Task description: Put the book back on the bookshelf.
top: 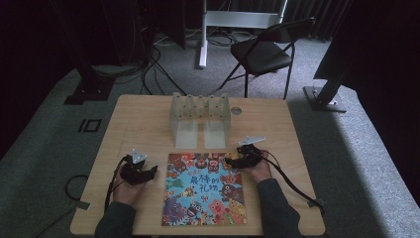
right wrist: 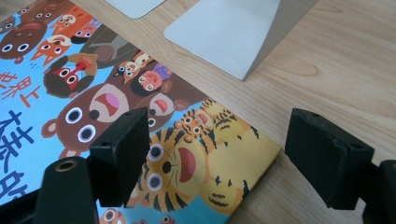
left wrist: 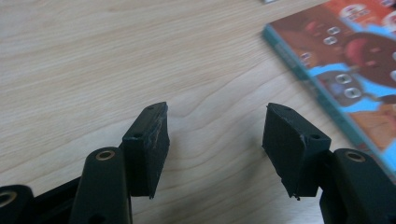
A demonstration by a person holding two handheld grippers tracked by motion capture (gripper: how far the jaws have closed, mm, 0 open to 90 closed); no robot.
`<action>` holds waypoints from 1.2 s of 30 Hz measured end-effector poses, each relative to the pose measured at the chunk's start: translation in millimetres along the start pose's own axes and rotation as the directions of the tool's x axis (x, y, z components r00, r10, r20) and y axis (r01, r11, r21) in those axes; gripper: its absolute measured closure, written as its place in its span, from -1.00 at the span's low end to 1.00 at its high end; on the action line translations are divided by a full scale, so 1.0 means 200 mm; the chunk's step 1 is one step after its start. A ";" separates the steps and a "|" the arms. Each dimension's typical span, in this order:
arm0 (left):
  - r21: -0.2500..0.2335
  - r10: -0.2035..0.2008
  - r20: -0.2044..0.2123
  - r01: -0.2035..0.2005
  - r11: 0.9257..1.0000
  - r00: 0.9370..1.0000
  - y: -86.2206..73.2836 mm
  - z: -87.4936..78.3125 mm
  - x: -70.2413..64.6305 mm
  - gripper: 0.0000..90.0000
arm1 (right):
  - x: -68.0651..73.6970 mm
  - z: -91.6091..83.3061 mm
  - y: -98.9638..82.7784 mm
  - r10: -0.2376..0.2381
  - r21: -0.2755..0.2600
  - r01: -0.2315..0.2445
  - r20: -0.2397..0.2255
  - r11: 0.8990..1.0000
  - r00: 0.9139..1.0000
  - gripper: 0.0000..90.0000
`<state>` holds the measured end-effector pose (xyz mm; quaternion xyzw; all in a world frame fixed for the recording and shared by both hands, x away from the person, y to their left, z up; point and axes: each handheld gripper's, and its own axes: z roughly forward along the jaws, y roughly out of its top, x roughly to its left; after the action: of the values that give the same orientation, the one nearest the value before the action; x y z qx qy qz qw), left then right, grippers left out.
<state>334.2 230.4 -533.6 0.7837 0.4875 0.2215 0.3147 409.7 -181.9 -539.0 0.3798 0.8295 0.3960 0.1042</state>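
Lying flat at the near middle of the light wooden surface (top: 138, 111): a children's picture book (top: 204, 189), cover up, crowded with cartoon animals on blue, with large Chinese characters across the middle. Running near to far with its long axis, bottom edge almost reaching the near edge of the surface, spine on the left, title reading upright from the person's side.

Resting on the wood just left of the book: the left gripper (top: 148, 172), fingers (left wrist: 148, 147) spread wide over bare wood, pinching nothing, the book's teal spine edge passing at the right of the left gripper view. Hovering at the book's far right corner: the right gripper (top: 233, 161), fingers (right wrist: 122, 154) also spread apart, one over the tiger on the cover, the other over bare wood beyond the corner, gripping nothing.

Standing farther back, near the middle of the surface: a translucent plastic file rack (top: 199, 119), its two flat feet pointing toward the book, apart from it.

Beyond the surface: grey carpet, a black folding chair (top: 262, 52), loose cables, dark curtains.
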 end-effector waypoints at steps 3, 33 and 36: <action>-0.032 0.006 0.016 -0.006 0.999 1.000 0.01 -0.03 -0.02 -0.15 | 0.01 0.00 0.00 -0.005 0.007 0.005 -0.005 1.000 1.000 -0.51; -0.148 0.314 0.206 -0.287 0.946 0.927 0.07 -0.19 -0.62 -0.68 | -0.05 -0.10 0.02 0.098 -0.090 -0.108 -0.116 0.990 0.988 -0.28; -0.149 0.335 0.233 -0.307 0.940 0.913 0.06 -0.19 -0.68 -0.74 | -0.06 -0.12 0.03 0.115 -0.113 -0.131 -0.141 0.985 0.983 -0.25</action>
<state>258.5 115.4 -503.4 0.8567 0.2948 0.1941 0.3761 409.2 -201.3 -520.7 0.3959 0.7839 0.4760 0.0467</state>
